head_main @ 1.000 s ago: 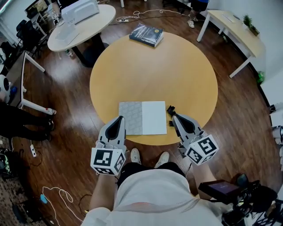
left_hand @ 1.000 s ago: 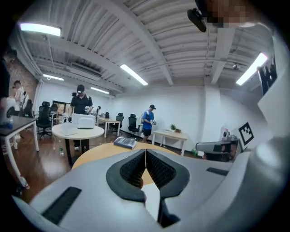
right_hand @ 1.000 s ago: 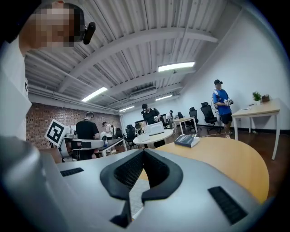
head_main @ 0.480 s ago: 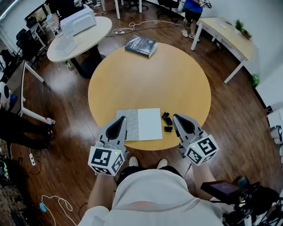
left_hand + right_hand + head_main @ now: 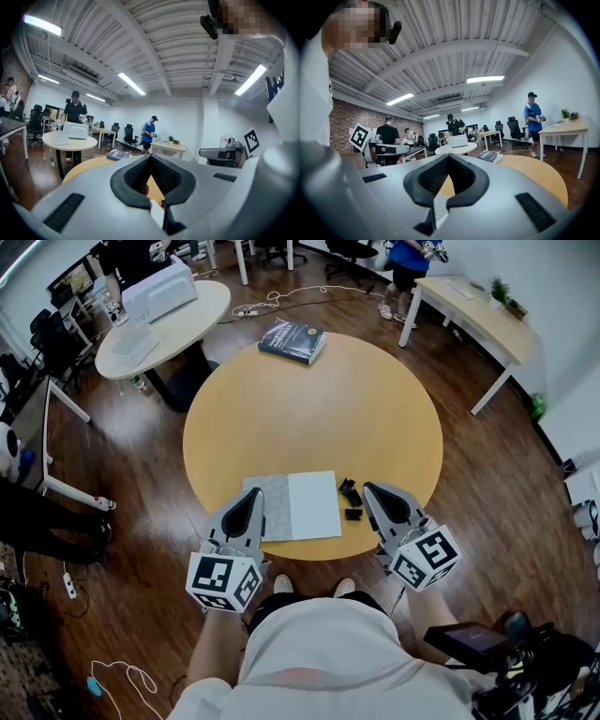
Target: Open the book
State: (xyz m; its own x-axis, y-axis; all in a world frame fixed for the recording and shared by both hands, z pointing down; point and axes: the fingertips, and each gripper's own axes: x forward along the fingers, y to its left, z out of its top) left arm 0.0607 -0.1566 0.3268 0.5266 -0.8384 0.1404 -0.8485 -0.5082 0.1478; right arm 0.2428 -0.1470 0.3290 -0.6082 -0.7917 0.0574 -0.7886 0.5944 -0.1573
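A flat book [image 5: 292,506] lies near the front edge of the round yellow table [image 5: 319,418]. Its left half is grey and patterned, its right half white. I cannot tell whether that is a cover or an open spread. My left gripper [image 5: 254,494] hangs over the book's left edge, its fingers hidden under its own body. My right gripper [image 5: 351,502] sits just right of the book, with two black fingertips [image 5: 348,488] standing apart and nothing between them. Both gripper views look level across the room and show only grey housing and a sliver of table.
A blue book [image 5: 292,340] lies at the table's far edge. A white round table [image 5: 159,320] with a printer stands back left, and a desk [image 5: 487,315] back right. Cables run across the wooden floor. Several people stand far off in the room.
The head view has shifted a little, so the table sits slightly higher in the frame. Both grippers stay beside the book, and the book has not moved.
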